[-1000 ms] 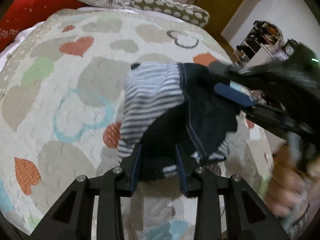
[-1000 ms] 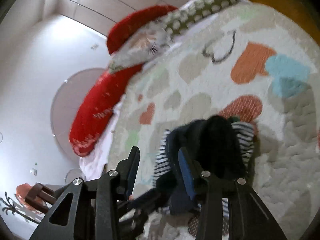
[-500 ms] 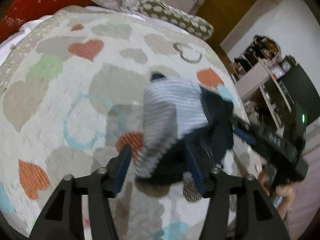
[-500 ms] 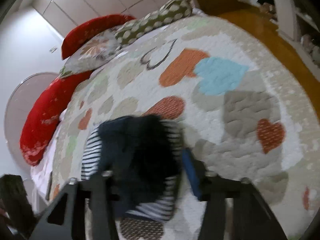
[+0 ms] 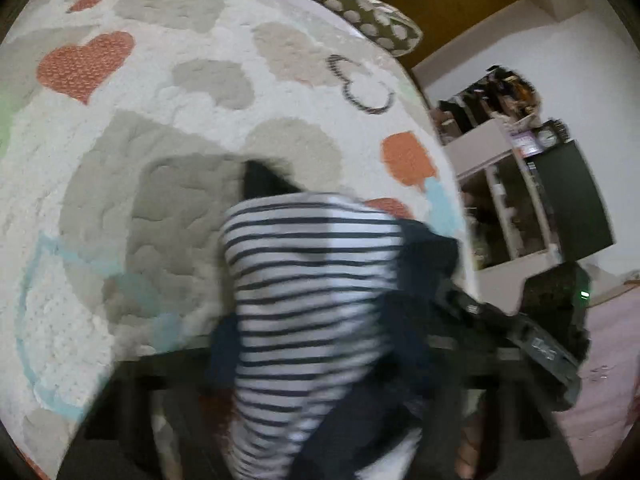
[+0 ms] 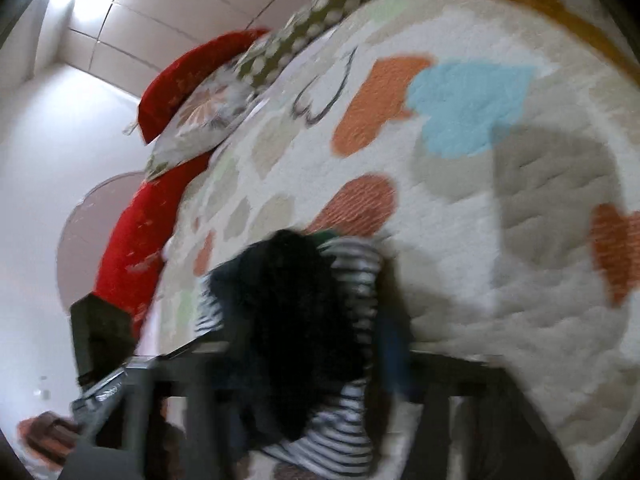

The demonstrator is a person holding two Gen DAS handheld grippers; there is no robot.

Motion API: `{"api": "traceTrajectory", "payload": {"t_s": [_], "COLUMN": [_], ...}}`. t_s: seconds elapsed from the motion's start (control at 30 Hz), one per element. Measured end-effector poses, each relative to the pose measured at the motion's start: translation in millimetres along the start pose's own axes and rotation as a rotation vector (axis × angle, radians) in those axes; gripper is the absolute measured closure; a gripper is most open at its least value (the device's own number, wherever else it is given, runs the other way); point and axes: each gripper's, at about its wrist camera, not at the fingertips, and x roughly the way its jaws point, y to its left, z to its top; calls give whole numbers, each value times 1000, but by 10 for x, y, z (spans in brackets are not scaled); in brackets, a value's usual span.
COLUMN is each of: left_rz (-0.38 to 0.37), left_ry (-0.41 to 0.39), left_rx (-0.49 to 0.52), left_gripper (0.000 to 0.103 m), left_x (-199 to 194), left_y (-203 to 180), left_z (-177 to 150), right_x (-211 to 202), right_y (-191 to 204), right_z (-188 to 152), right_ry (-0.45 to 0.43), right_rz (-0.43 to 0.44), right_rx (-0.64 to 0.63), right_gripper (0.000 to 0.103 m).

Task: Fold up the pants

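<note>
Folded striped pants (image 5: 312, 280) lie near edge of bed (image 5: 168, 92), bundle between both tongs, left tongs (image 5: 320, 380) and right tongs (image 6: 304, 372) closing, blur hides pad contact; judgement: bite both near corners evenly, keeping layers stacked.

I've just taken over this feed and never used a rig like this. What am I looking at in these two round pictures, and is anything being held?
There is no robot arm: a person holds a two-finger gripper in each hand, and a fisheye camera on each looks along its fingers. That explains the round, bent pictures.

One picture is from the left gripper, with the right gripper coming in from the side. The other is from the right gripper.

The surface is a bed with a heart-patterned quilt and pillows at its far end. On it lies a bundle of pants, striped and dark navy.

The pants sit between both grippers' fingers and the jaws are closing, but blur hides whether the pads press the cloth.
</note>
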Motion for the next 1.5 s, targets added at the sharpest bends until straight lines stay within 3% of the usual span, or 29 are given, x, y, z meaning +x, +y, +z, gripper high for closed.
{"api": "traceTrajectory", "payload": {"t_s": [0.07,0.2,0.27,0.3,0.33,0.37,0.4,0.47,0.57,0.63,0.77,0.87,1.0,1.17,1.33,1.5], "left_rz": [6,81,166,233,281,325,350,351,373,436,567,563,525,509,544,581], "left_ry": [-25,-97,-126,-140,-155,-170,-170,-190,-237,-273,-294,-280,-312,-363,-379,-362], "left_rx": [-3,7,15,19,20,22,30,41,41,28,-15,-90,-115,-64,-21,81], "left_gripper": [64,64,52,36,31,31,31,31,27,26,26,26,26,24,20,20], "left_x": [-125,-394,-449,-449,-449,-454,-462,-567,-790,-928,-1010,-1017,-1106,-1213,-1244,-1179], "left_y": [-42,-129,-127,-105,-74,-39,2,87,232,400,787,1020,948,541,217,-71], "left_z": [29,154,191,198,193,181,166,72,-93,-206,-356,-392,-535,-824,-1090,-1304], "right_x": [1,-36,-9,34,93,145,223,267,-27,-258,-623,-734,-743,-644,-520,-653], "right_y": [89,374,505,554,562,546,503,400,282,271,167,-22,-243,-192,-69,-31], "right_z": [39,149,195,215,229,241,244,219,124,40,-211,-362,-445,-472,-543,-852], "right_ry": [9,9,5,1,2,3,1,-22,-85,-132,-196,-207,-236,-282,-250,-235], "right_rz": [12,85,115,111,95,65,-24,-166,-106,-137,-371,-470,-496,-520,-567,-561], "right_rx": [-6,-47,-61,-72,-72,-68,-71,-78,-40,-74,-210,-231,-190,-182,-247,-243], "right_gripper": [69,71,71,71,67,62,58,54,54,52,51,51,51,31,28,28]}}
